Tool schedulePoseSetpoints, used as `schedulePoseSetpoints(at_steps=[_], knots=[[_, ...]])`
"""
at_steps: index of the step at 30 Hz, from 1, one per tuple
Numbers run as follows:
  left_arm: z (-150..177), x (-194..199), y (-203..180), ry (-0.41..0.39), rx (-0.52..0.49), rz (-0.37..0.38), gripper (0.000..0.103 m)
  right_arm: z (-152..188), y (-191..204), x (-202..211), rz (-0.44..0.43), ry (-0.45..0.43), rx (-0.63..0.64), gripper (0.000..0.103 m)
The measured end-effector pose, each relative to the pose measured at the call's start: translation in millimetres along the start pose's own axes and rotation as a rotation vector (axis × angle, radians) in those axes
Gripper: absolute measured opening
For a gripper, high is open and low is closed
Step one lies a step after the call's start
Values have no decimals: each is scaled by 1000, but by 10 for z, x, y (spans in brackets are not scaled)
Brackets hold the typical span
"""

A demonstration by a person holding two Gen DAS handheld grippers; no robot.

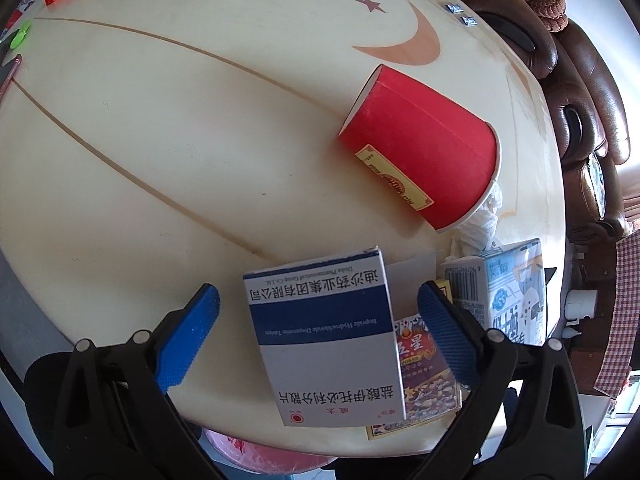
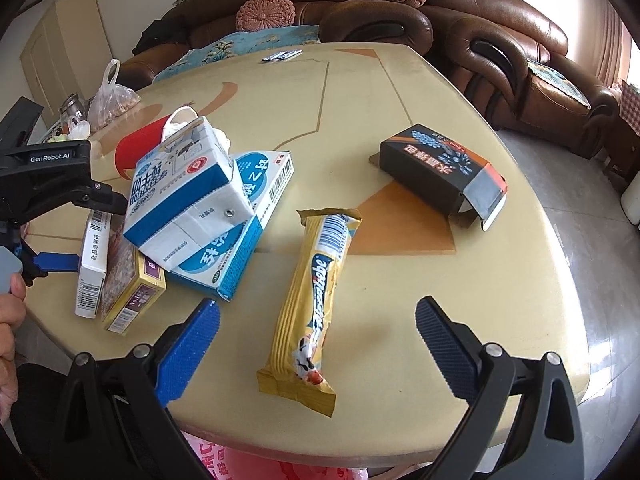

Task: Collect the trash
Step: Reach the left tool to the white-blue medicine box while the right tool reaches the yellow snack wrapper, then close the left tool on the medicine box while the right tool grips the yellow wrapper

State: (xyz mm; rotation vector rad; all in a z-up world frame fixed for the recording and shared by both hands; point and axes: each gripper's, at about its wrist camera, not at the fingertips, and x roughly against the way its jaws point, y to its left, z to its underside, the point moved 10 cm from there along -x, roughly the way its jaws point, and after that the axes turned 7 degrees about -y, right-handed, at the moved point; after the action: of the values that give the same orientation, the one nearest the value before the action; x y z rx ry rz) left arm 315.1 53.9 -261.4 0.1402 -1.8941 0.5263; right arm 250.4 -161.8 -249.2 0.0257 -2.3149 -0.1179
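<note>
White/blue medicine box (image 1: 324,336) lies flat at the near edge of the worktop (image 1: 160,140), between the fingers of the left gripper (image 1: 318,300). Long axis runs near-to-far, tilted a bit left at the far end; print reads upside down from the left wrist cam. Left fingers are spread wide, one each side of the box, neither touching it. Box overlaps a snack box w/ yellow edge (image 1: 424,380) on its right. Further right stands a milk carton (image 1: 500,296). Beyond, a red paper cup (image 1: 420,148) lies on its side, mouth to the near right, base to the far left, w/ crumpled white tissue (image 1: 484,216) at the mouth.

Right wrist cam: yellow wrapper (image 2: 308,304) lies flat in front of the right gripper (image 2: 318,320), long axis near-to-far, far end leaning right. Right fingers also spread wide, holding nothing; wrapper sits between them w/ a gap on both sides. To the left is the pile: same medicine box on edge, snack box, a flat blue/white box (image 2: 248,224) w/ the milk carton tilted on top. Red cup behind the pile. Black/orange box (image 2: 440,168) far right, end flap open toward the near right. Pink bag (image 2: 248,464) below the near edge. Brown sofa (image 2: 400,12) behind.
</note>
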Motion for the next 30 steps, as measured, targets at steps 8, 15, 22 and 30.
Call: schedulePoseSetpoints(at_steps=[8,15,22,30], knots=[[34,99,110,-18,5,-28,78,23,-29,-7,22,-22,16,72],[80,183,216,-10,13,-28,68,-11,-88,-1,61,-55,45,28],[111,266,271,-16,-1,-26,67,-42,-109,-7,44,-57,50,18],[75,462,300,-56,-29,-26,67,-148,-108,153,28,-96,43,18]])
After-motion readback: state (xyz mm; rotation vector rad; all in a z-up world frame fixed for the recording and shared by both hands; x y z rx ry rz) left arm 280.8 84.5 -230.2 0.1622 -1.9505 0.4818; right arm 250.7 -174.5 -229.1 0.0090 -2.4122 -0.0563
